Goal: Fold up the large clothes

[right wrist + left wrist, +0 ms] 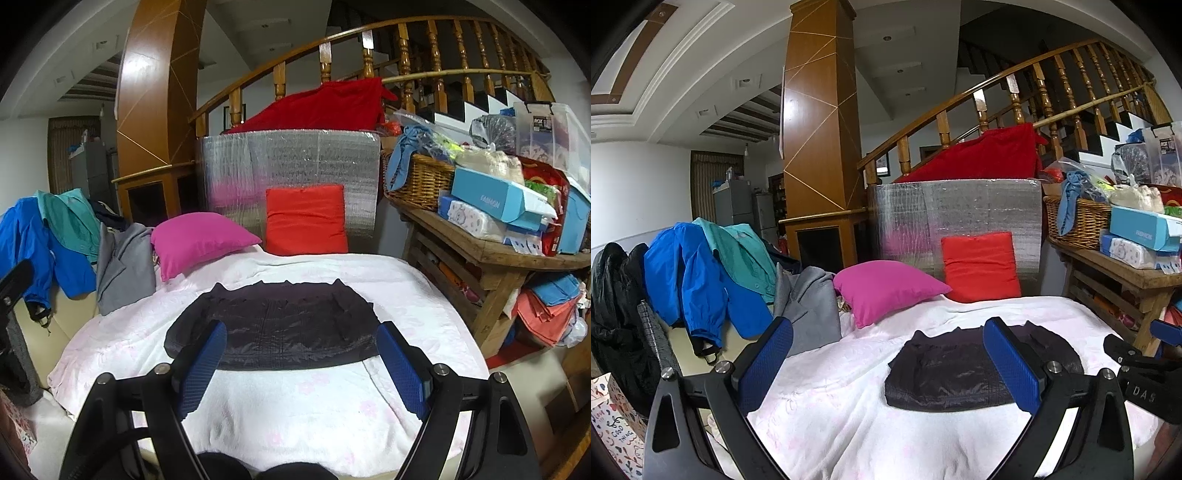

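White blanket (303,410) with faint pink flowers is covering the bed, with a wooden stair rail (406,48) curving behind it. One dark garment (273,325), already folded into a flat block, is lying on the blanket around the middle of the bed. Its long axis is running across the bed, side to side, with the scalloped edge facing the pillows and the straight edge facing the cameras.

Two pillows are sitting at the head: one pink pillow (195,240) lying tilted, one red pillow (306,221) standing against a silver foil panel (288,158).

Hanging at the left side: one blue jacket (690,280), one teal shirt (742,254), one grey garment (809,310), one black coat (613,314).

One wooden bench (495,258) at the right is carrying a wicker basket (421,181) and boxes.

Left gripper (888,365) is hovering with fingers wide apart, nothing between them. Right gripper (301,369) is likewise spread apart and empty, hanging above the near edge of the garment; whether the fingers touch the cloth is unclear.
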{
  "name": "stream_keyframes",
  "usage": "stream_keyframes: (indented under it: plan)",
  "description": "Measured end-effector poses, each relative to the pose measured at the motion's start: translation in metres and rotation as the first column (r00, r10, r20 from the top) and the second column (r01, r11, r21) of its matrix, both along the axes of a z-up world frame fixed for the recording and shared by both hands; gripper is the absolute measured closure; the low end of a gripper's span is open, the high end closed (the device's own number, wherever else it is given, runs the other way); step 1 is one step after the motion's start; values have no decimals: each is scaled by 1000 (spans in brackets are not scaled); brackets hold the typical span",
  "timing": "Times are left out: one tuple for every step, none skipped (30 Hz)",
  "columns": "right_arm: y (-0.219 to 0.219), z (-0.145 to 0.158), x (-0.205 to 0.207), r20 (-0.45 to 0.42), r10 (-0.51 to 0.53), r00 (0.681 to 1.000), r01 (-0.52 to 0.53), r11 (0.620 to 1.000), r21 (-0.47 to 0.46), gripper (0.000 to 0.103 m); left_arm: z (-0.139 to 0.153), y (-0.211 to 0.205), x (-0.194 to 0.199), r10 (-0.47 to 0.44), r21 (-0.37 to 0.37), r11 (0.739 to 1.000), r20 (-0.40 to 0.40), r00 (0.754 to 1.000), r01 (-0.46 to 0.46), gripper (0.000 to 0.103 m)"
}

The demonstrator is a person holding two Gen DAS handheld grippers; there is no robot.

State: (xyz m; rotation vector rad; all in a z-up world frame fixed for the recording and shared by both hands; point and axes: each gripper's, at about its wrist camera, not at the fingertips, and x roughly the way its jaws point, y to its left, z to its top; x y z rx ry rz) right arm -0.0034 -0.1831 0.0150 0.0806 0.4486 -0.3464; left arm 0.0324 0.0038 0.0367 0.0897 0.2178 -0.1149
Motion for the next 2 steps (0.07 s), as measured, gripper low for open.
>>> stream_keyframes:
  plan:
    - [-3, -2, 5, -3, -5, 1000, 5, 1000, 5, 17, -3, -1, 8, 3, 4, 1000, -13, 1000, -3, 1]
    - [-9, -5, 13, -8, -12, 1000, 12, 1000, 12, 17, -7, -2, 16, 5, 8, 1000, -30, 1000, -5, 1]
